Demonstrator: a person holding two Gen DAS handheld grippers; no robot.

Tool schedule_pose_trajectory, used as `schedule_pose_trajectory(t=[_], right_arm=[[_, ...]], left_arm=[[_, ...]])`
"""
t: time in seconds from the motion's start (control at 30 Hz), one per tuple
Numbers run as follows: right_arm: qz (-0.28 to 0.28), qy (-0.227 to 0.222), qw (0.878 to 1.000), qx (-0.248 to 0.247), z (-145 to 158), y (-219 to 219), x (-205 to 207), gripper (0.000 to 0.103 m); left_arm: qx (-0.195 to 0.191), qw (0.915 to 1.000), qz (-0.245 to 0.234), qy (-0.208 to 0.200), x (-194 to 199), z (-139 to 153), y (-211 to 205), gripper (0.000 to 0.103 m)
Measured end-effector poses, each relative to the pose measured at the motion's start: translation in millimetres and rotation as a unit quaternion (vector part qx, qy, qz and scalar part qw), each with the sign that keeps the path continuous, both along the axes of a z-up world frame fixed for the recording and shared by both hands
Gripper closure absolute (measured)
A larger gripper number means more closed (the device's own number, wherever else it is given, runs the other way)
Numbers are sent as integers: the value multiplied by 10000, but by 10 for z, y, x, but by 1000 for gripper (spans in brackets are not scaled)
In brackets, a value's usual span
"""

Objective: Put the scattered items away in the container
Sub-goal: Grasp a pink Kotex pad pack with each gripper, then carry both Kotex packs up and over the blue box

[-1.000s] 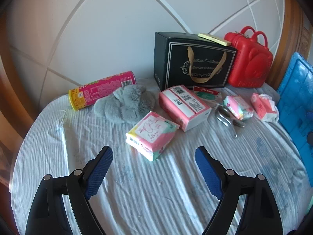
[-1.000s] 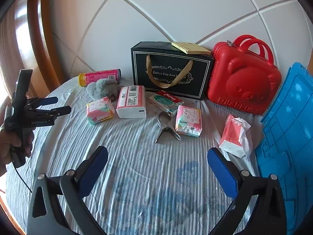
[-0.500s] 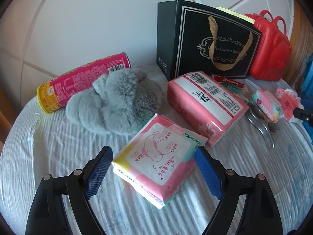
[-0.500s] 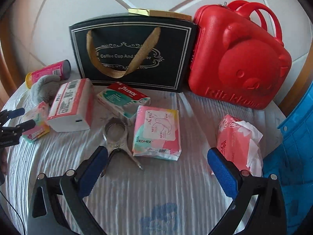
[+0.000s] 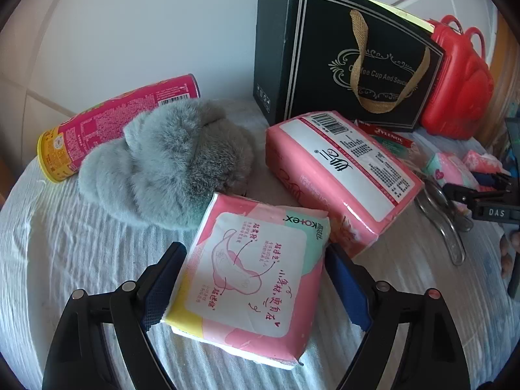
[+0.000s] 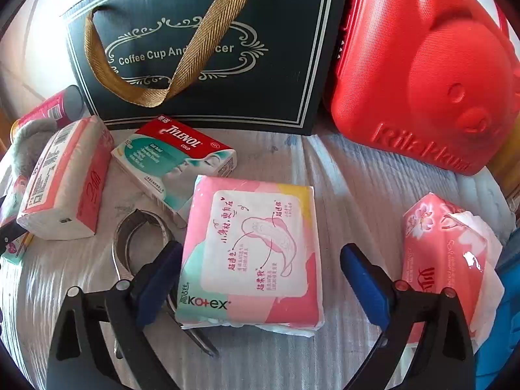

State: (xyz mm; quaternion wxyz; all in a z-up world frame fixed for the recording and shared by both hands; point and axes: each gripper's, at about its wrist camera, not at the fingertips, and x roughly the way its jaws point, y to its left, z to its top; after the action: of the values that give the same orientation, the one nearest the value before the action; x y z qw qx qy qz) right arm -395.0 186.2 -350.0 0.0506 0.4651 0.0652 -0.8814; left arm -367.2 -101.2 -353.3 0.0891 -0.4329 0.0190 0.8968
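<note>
**Both grippers straddle a Kotex pack, neither closed on it**

Your left gripper stands wide, its blue pads either side of a pink-and-mint Kotex pad pack that lies flat on the white ribbed bedcover. The left pad sits just at the pack's edge and the right pad just beside its other edge; you cannot tell from this view whether either touches. Your right gripper is wide too, around a second pink Kotex pad pack: its left pad is at the pack's edge, its right pad clearly apart from it.

Only the left wrist view shows you the grey fluffy slipper just behind the first pack, and the full length of the pink cylindrical snack can lying on its side toward the far left edge of the bedcover. The long pink tissue brick lies just right of the slipper.

Only the right wrist view shows you the red-and-teal Tylenol carton in full, the metal tongs partly under your left finger, the opened pink tissue packet near the right edge, and the blue plastic container beyond it. Both views show the black gift box with gold ribbon handle and the red bear-faced case standing along the back edge.
</note>
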Motion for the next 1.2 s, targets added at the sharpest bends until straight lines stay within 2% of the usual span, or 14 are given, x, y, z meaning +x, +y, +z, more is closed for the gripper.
schedule_pose_trajectory(t=[0.03,0.1,0.2,0.27,0.33,0.7,0.97,1.2], right_arm=[[25,-36,10000,-2,-16,-5,-9,16],[60,-74,10000,27,-37,-18,-10,33],[83,-41,10000,7,-16,-22,49,37],[124,-16,9999,-17,16,-31,116,38],[183,37,9998,-12,73,-43,202,38],[309,9,9994,-167,450,-76,795,38],[401,9,9988,-290,951,-128,1281,38],[558,64,9977,-366,1486,-182,1805,38]], left_arm=[[-35,10000,-5,-13,2,-7,15,16],[-96,9999,15,-42,-9,-13,33,16],[-95,9997,127,-161,-37,-20,43,24],[-70,9997,161,-141,-14,2,54,30],[-91,9997,188,-117,34,19,68,32],[-26,9994,331,-54,579,315,62,34],[-94,9988,482,13,1092,755,30,34],[67,9985,523,135,1563,1301,39,34]])
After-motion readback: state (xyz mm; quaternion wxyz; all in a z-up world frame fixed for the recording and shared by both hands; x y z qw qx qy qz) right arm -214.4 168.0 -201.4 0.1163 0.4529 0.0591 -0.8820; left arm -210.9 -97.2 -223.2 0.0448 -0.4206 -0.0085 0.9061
